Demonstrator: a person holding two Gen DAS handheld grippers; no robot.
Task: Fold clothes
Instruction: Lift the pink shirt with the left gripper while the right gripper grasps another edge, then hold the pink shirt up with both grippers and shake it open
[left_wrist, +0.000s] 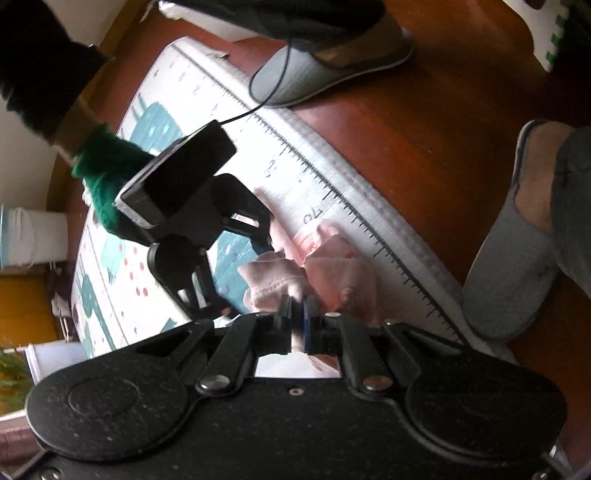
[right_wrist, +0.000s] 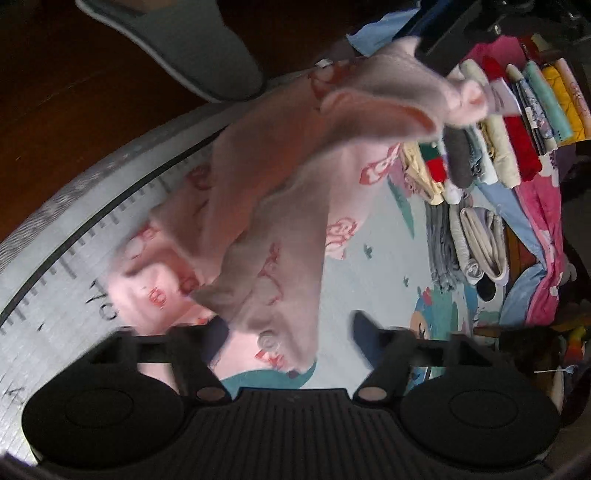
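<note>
Reddish wooden floor (left_wrist: 388, 122) carries a printed play mat (left_wrist: 155, 122) with a ruler scale along its border. From the left wrist, the left claw (left_wrist: 298, 325) is closed on a pink printed garment (left_wrist: 332, 266), pinching the cloth at six o'clock. At nine o'clock the right claw (left_wrist: 236, 295) hangs close beside it; I cannot tell its state here. Grey slippers (left_wrist: 325, 70) stand at twelve and three o'clock, just beside the mat edge.

From the right wrist, the right claw (right_wrist: 291, 328) is open and holds nothing. The pink printed garment (right_wrist: 277, 192) is lifted at one o'clock and crumpled, so I judge its folding has hardly started. Folded clothes (right_wrist: 491, 147) stand in rows at two o'clock; bare mat remains at five o'clock.
</note>
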